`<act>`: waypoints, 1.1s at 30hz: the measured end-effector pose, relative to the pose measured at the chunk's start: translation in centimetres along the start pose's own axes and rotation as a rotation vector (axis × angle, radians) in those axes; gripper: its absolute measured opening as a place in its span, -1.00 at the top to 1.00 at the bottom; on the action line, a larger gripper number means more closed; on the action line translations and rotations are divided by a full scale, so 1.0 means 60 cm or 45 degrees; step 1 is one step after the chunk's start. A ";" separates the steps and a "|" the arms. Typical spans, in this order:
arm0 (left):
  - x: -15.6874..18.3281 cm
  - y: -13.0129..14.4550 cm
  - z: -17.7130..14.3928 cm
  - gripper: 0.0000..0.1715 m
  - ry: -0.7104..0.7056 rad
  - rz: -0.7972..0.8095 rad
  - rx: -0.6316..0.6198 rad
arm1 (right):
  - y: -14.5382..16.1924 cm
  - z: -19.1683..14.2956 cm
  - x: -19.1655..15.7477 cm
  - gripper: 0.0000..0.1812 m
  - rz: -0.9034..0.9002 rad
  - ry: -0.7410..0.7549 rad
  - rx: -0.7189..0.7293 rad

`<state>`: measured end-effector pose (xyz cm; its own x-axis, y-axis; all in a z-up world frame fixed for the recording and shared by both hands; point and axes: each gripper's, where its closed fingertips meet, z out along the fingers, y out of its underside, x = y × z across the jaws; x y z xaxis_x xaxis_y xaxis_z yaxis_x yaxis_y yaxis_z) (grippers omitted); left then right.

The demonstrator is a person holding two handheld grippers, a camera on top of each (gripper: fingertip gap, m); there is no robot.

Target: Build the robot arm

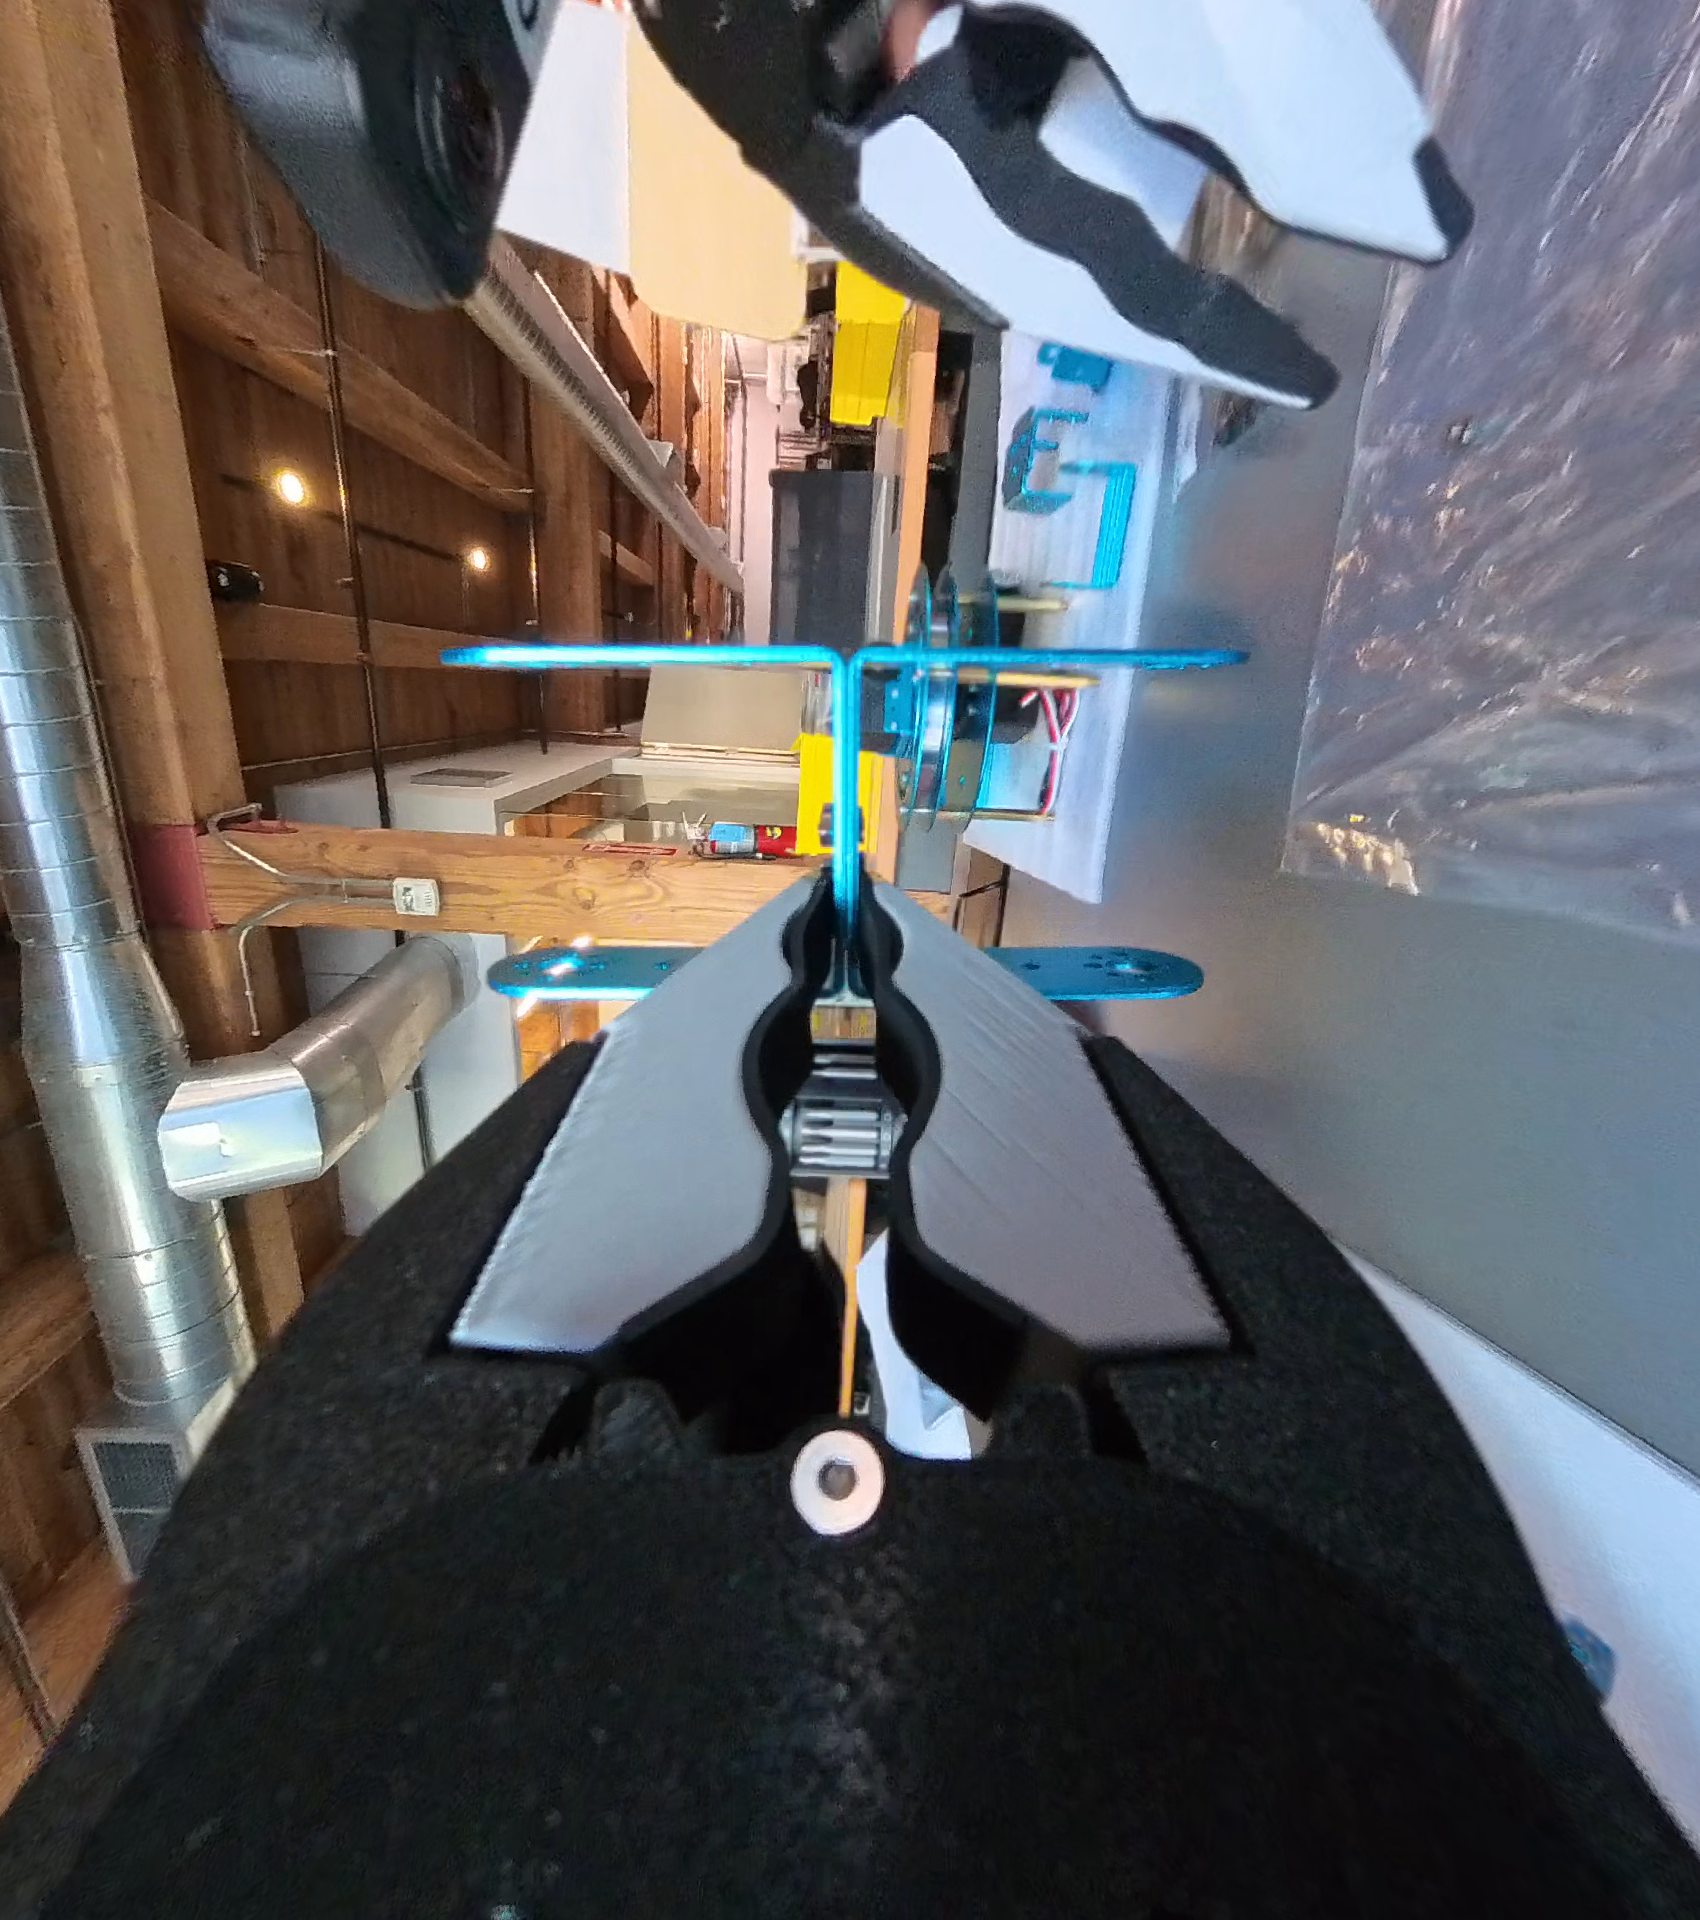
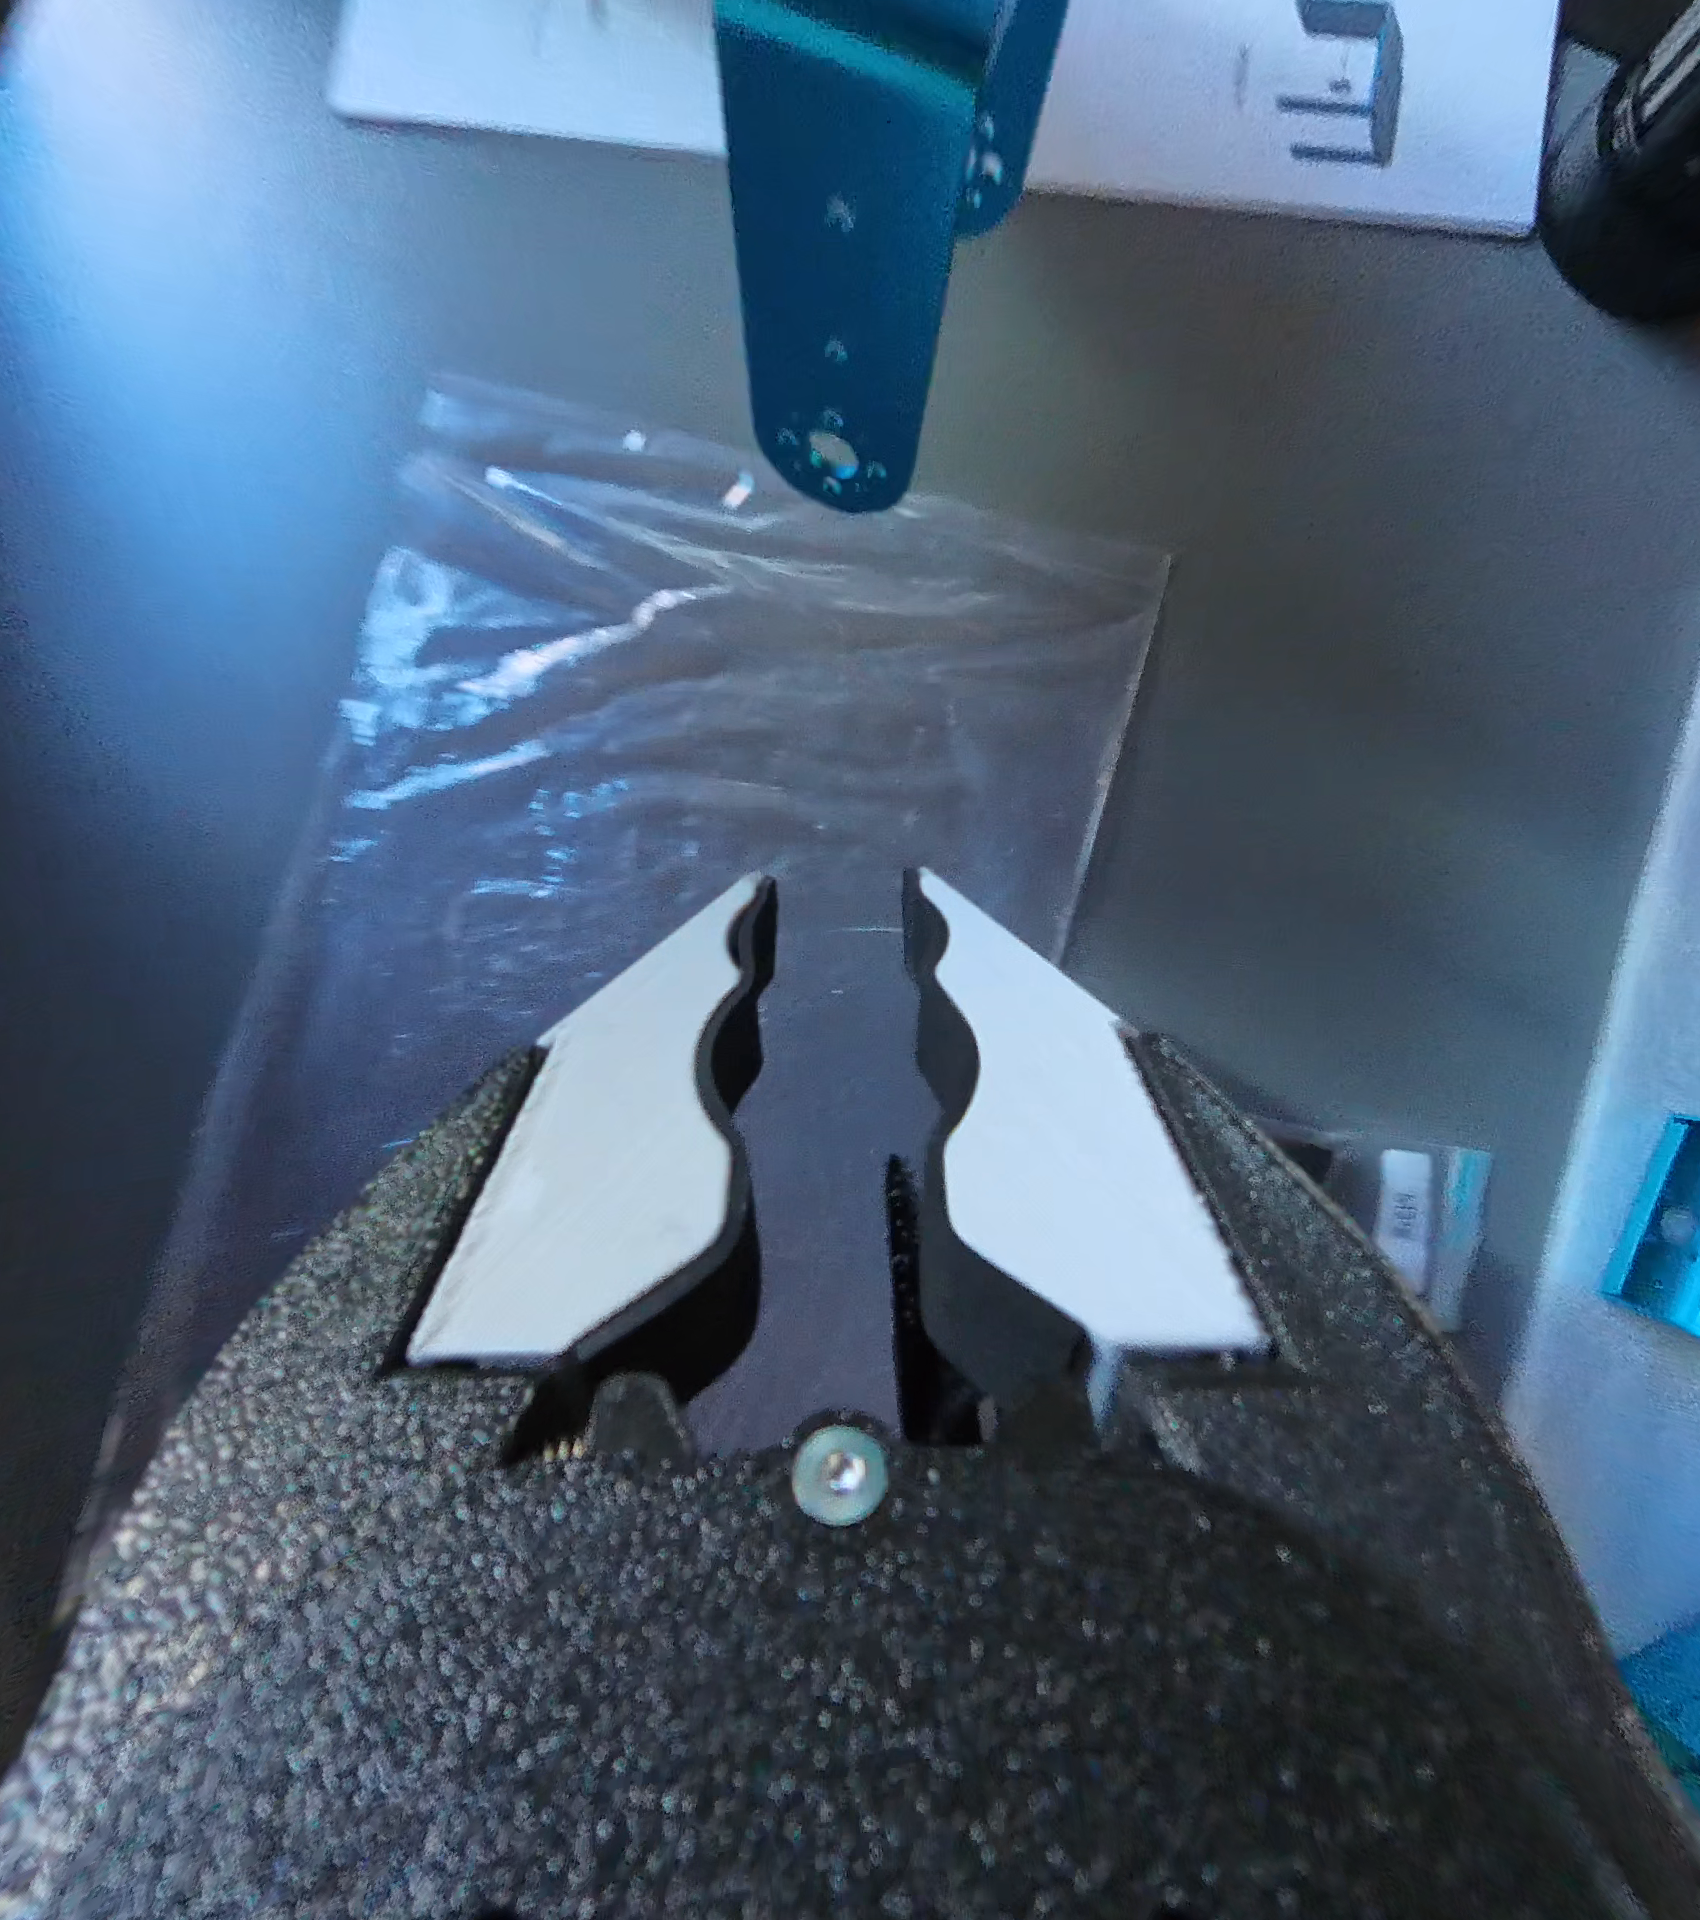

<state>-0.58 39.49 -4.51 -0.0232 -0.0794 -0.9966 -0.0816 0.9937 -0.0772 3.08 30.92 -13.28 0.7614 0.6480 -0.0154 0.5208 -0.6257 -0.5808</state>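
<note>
Two grippers appear, and only one carries a load. Your left gripper has its fingers pressed together on the thin web of a blue anodised metal bracket, which is held in the air, clear of the grey table; its flanges spread to both sides beyond the fingertips. The grip takes only a narrow edge, so you risk the bracket pivoting or slipping out if you swing or jolt it.

Your right gripper has its fingers parted by a moderate gap and holds nothing. It hovers over a clear plastic bag lying flat on the table. Whether the tips touch the film cannot be told. The bag is slick and light; closing on it could drag or crumple it.

Beyond the fingertips, a rounded, perforated arm of the bracket hangs over the bag's far edge. Bringing the two tools closer could knock this arm and twist the part in the left grip.

Farther off, toward the table's far edge, white foam trays carry more blue parts and a small wired assembly. Another blue channel piece lies on a tray near the table's right edge. A wide sweep of the held bracket could strike them.
</note>
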 end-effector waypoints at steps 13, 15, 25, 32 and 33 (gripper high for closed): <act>0.028 0.014 -0.005 0.97 0.014 -0.105 0.024 | 0.021 0.044 0.028 0.88 0.005 -0.080 -0.072; 0.033 0.014 -0.005 0.98 0.021 -0.104 0.026 | 0.022 0.045 0.028 0.89 -0.007 -0.067 -0.075; 0.053 -0.015 -0.006 0.97 0.049 -0.047 0.071 | 0.021 0.039 0.029 0.99 -0.028 -0.033 -0.024; 0.069 -0.039 -0.005 0.97 0.086 -0.036 0.107 | -0.010 -0.031 0.037 0.99 -0.064 0.070 0.047; 0.072 -0.044 -0.005 0.97 0.091 -0.025 0.112 | -0.023 -0.060 0.045 0.99 -0.078 0.136 0.057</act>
<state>-0.77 36.52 -8.62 -0.0939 -0.1009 -0.9905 0.0047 0.9948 -0.1018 5.83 31.95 -9.59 0.7666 0.6333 0.1064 0.5517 -0.5648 -0.6137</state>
